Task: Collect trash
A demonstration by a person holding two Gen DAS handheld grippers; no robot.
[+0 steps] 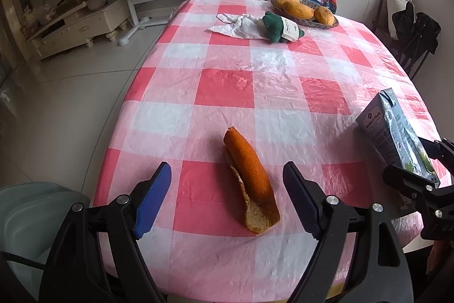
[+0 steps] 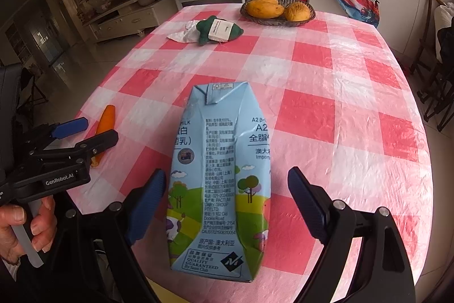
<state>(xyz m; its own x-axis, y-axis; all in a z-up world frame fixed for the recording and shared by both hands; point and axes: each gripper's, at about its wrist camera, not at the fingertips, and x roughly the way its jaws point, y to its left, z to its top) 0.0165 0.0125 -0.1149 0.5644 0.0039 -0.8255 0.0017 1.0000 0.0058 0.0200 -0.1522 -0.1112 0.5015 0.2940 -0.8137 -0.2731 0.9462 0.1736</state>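
Curled orange peel (image 1: pixel 252 183) and creased milk carton (image 2: pixel 220 178) between released fingers.

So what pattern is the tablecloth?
Pink, red and white checks on the tablecloth, clearest in the left wrist view.

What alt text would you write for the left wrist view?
Open left tongs straddle an orange peel lying on a pink-checked tablecloth, not touching it. A blue milk carton sits right; a basket of mangoes beyond.
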